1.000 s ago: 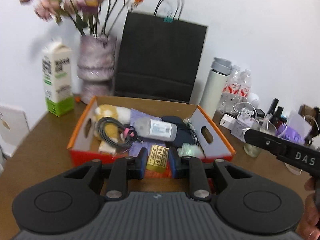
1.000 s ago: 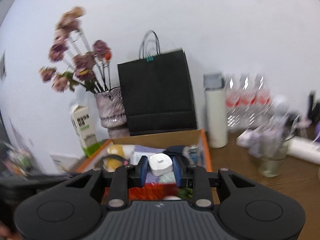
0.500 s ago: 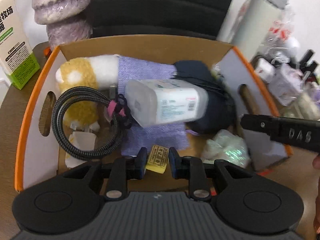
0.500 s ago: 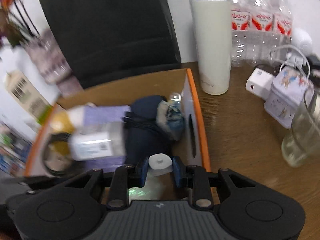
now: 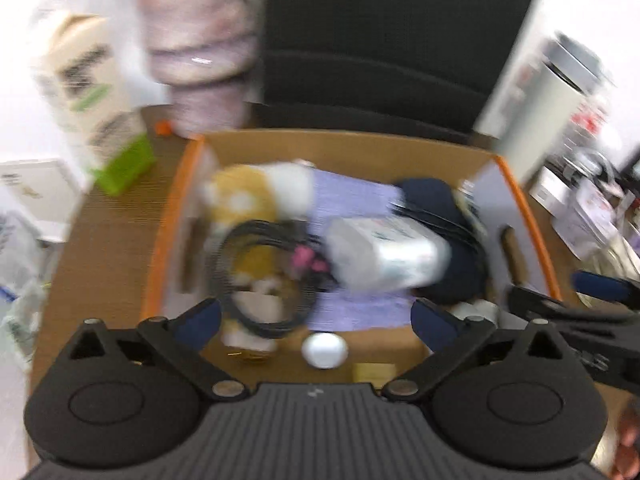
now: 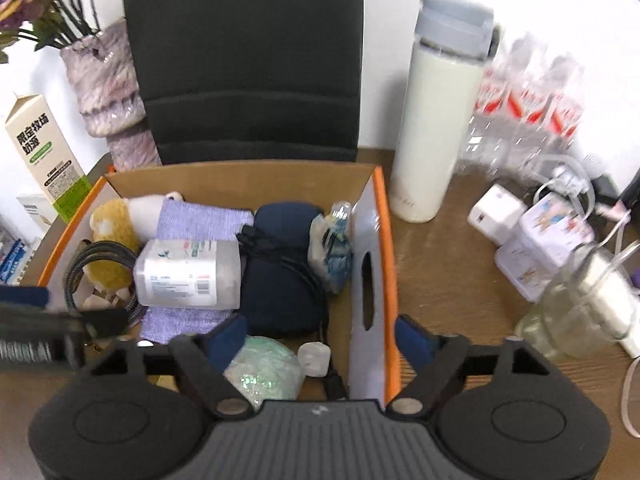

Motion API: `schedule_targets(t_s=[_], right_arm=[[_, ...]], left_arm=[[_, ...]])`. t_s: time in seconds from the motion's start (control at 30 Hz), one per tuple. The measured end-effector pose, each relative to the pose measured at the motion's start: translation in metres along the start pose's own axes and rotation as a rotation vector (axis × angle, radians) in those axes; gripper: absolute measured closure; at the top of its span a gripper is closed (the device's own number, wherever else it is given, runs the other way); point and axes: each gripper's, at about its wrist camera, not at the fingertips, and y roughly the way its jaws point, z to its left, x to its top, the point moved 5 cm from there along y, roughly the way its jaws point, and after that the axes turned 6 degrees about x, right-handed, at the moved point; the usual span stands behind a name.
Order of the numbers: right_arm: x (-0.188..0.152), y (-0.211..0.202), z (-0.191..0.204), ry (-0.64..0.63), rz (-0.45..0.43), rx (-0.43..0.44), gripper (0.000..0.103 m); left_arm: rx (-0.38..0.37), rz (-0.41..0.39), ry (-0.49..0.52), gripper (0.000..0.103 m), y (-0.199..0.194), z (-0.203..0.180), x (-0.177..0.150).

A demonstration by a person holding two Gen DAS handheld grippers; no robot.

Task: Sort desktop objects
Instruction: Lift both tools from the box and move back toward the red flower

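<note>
- Right wrist view: an orange-edged cardboard box (image 6: 386,240) sits on the brown wooden desk (image 6: 452,280), in front of a black paper bag (image 6: 244,60).
- Inside lie a clear plastic bottle with a white label (image 6: 188,274), a navy pouch (image 6: 280,272) and a small white plug (image 6: 315,358).
- My right gripper (image 6: 320,342) is spread wide, holding nothing, above the box's right wall.
- My left gripper (image 5: 316,320) is likewise wide apart and empty; a small yellow packet (image 5: 374,372) lies on the box floor just below it.
</note>
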Motion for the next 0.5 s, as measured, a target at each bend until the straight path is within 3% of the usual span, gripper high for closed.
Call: schedule_targets(t_s=[0.13,0.33,0.43,0.5], right_arm=[[-0.003,-0.024,0.012,-0.016,-0.028,0.002,0.016],[-0.014,-0.052,0.03,-0.018,-0.082,0.021,0.016],[-0.023,-0.067,0.036,-0.026,-0.162,0.033,0.016],[-0.035,-0.078,0.041,-0.048,-0.272,0.068,0.016]], left_arm=[[0.04,0.001,-0.027,0.0,-0.019,0.018,-0.004],[0.025,-0.04,-0.026,0.0,-0.045,0.028,-0.018],[0.031,-0.141,-0.06,0.0,-0.064,0.034,-0.029],[0.04,-0.29,-0.11,0.0,-0.079,0.039,-0.043]])
